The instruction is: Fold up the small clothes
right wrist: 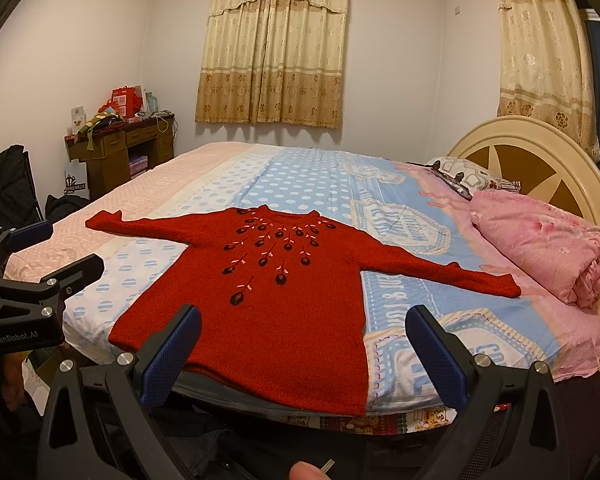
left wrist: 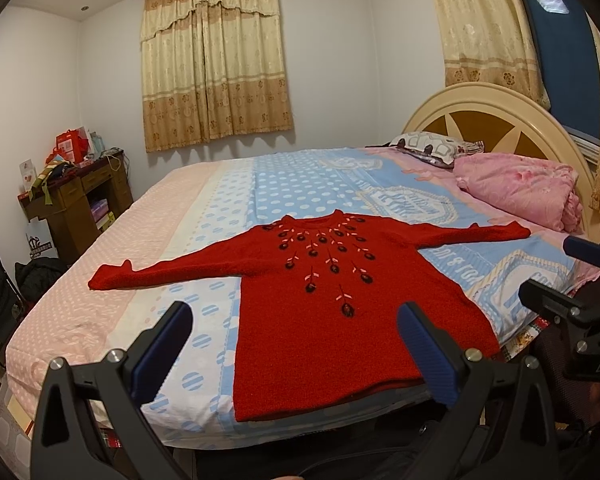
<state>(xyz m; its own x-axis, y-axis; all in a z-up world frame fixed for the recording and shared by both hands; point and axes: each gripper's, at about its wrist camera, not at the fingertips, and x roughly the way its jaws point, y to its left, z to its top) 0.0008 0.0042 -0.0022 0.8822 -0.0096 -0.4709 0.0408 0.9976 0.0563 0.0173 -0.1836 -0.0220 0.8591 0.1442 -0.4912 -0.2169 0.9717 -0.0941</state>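
Note:
A small red knit sweater [left wrist: 320, 320] with dark embroidered flowers lies flat on the bed, front up, both sleeves spread out; it also shows in the right wrist view [right wrist: 268, 304]. Its hem hangs at the bed's near edge. My left gripper [left wrist: 296, 344] is open and empty, held just in front of the hem. My right gripper [right wrist: 304, 352] is open and empty, also just in front of the hem. Each gripper shows at the side of the other's view: the right one [left wrist: 560, 272], the left one [right wrist: 56, 248].
The bed [left wrist: 204, 208] has a pink and blue dotted sheet. A folded pink quilt [left wrist: 520, 188] and a patterned pillow [left wrist: 436, 148] lie by the round headboard [left wrist: 500, 120]. A wooden desk [left wrist: 80, 196] with clutter stands at the far left. Dark bags [left wrist: 0, 280] stand on the floor.

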